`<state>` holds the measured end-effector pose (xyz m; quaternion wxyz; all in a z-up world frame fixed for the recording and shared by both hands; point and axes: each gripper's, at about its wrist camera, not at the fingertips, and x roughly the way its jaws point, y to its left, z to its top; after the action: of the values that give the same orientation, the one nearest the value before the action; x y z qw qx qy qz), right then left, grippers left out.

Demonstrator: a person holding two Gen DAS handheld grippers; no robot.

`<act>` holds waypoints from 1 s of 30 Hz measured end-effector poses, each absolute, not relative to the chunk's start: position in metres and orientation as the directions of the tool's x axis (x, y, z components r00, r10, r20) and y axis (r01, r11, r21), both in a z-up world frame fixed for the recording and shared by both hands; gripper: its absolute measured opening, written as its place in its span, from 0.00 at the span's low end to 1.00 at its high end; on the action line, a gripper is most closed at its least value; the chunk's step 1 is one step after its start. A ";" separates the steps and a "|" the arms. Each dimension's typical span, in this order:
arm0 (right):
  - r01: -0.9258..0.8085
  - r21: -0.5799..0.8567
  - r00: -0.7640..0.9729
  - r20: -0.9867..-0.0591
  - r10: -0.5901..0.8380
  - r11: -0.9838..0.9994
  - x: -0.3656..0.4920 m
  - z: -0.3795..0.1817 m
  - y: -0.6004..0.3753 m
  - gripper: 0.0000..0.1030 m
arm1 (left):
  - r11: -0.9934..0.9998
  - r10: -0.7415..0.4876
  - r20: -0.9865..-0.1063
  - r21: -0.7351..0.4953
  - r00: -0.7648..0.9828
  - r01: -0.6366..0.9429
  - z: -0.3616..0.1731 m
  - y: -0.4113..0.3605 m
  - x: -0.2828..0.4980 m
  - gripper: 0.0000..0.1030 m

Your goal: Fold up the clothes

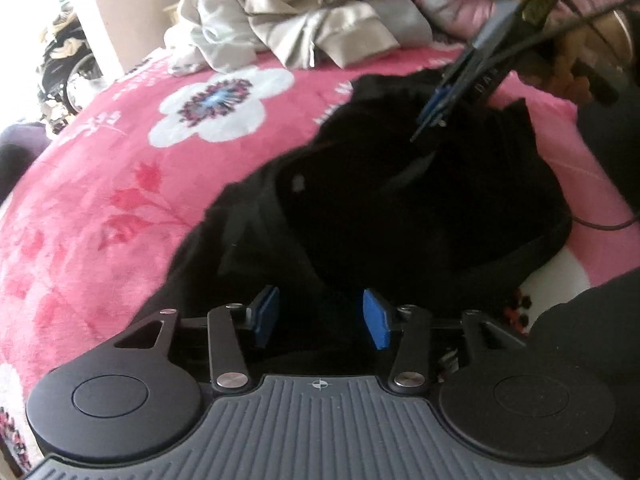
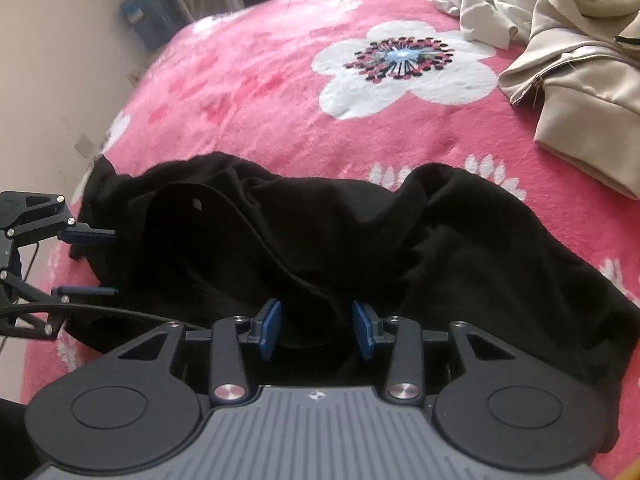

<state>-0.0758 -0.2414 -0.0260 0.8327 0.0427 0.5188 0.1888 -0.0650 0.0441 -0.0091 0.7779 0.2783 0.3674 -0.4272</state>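
Black garment point(image 2: 320, 240) lies crumpled on the pink blanket point(image 2: 260, 92); our left gripper point(image 1: 322, 316) and right gripper point(image 2: 316, 328) hover over it, both gaping.

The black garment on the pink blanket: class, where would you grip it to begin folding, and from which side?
Grip the black garment along its near edge, where cloth already lies between the open right gripper pads. Come in low from the near side: the fabric lies crumpled and flat on the blanket, so only an edge offers a pinchable fold.
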 end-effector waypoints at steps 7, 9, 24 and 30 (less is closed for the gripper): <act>-0.261 0.191 0.412 -0.864 0.288 0.946 -0.080 -0.028 -0.235 0.15 | 0.560 -0.358 -0.831 0.175 0.426 0.810 -0.027 0.029 -0.057 0.32; -0.265 0.177 0.435 -0.856 0.281 0.948 -0.084 -0.025 -0.236 0.07 | 0.589 -0.330 -0.830 0.192 0.450 0.785 -0.026 0.031 -0.056 0.20; -0.314 0.043 0.663 -0.705 0.252 0.948 -0.081 0.025 -0.233 0.02 | 0.814 -0.277 -0.680 0.209 0.679 0.541 0.038 0.068 -0.028 0.01; -0.387 -0.041 0.731 -0.623 0.279 0.921 -0.034 0.057 -0.217 0.02 | 0.874 -0.248 -0.579 0.213 0.777 0.437 0.069 0.075 0.012 0.01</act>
<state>-0.0340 -0.2168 0.0569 0.9264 -0.0843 0.3201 0.1796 0.0116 0.0755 0.0690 0.9271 0.1704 0.2781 -0.1847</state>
